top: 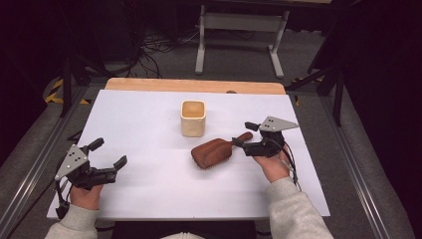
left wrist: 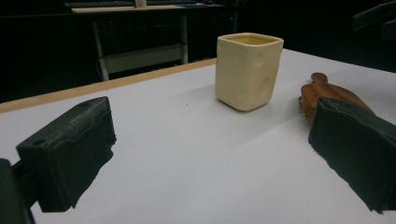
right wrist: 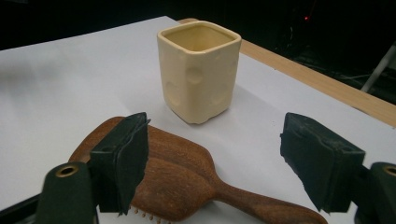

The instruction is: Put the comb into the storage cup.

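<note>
A brown wooden hairbrush (top: 214, 152) lies bristles down on the white table top (top: 149, 114), its handle pointing right and away. A cream square cup (top: 193, 119) stands upright just behind it. My right gripper (top: 243, 134) hovers at the handle end, jaws open on either side of the handle and not touching it. In the right gripper view the hairbrush (right wrist: 182, 172) lies under the right gripper (right wrist: 219, 158), and the cup (right wrist: 198, 70) is beyond. My left gripper (top: 109, 152) rests open and holding nothing at the near left. Its view shows the cup (left wrist: 247, 70) and hairbrush (left wrist: 334, 93) past the left gripper (left wrist: 210, 140).
A strip of bare wood (top: 194, 85) runs along the table's far edge. Beyond it, on the floor, stand a grey metal frame (top: 241, 22) and cables. Dark stands flank the table on both sides.
</note>
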Motion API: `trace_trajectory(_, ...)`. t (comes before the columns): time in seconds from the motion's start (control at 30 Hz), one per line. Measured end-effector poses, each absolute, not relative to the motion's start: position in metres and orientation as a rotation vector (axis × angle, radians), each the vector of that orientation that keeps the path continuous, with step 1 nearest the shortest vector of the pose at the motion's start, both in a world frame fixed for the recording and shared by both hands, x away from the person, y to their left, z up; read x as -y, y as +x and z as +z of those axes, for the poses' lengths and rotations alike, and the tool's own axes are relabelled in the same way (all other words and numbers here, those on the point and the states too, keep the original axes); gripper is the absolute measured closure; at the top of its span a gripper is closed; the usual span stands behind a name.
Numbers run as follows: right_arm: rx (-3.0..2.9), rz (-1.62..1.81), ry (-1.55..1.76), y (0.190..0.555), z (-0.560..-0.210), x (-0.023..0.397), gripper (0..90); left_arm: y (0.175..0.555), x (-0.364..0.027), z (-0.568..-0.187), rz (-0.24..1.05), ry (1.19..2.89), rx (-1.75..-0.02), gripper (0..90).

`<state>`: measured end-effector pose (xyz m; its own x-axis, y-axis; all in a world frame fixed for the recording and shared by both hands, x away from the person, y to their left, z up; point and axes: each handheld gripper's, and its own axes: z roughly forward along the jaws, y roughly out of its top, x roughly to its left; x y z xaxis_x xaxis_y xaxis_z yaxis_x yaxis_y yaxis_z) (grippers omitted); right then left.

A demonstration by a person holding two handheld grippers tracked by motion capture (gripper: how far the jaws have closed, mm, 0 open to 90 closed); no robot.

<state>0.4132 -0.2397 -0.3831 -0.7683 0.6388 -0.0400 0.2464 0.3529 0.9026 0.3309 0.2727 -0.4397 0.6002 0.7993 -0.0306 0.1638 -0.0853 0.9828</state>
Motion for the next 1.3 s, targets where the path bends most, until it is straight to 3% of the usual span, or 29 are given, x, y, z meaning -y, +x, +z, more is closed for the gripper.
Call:
trace_trajectory(1.03,-2.405,1.182,0.739,0.472,-0.373,0.215,27.4,0.332,-0.273,-0.441,0.640,1.608,-0.828,1.6)
trace_trajectory(1.17,-2.442,1.156,0.724,0.476,-0.375,0.214,38.0,0.332,-0.273,-0.441,0.641,1.602,-0.827,1.6)
trace_trajectory(1.2,-2.472,1.134,0.709,0.478,-0.376,0.214,49.5,0.332,-0.273,-0.441,0.641,1.608,-0.829,1.5)
trace_trajectory(1.27,-2.497,1.118,0.696,0.479,-0.377,0.215,62.0,0.332,-0.273,-0.441,0.642,1.605,-0.826,1.6)
trace_trajectory(1.3,-2.497,1.118,0.696,0.479,-0.377,0.215,62.0,0.332,-0.273,-0.441,0.642,1.605,-0.826,1.6)
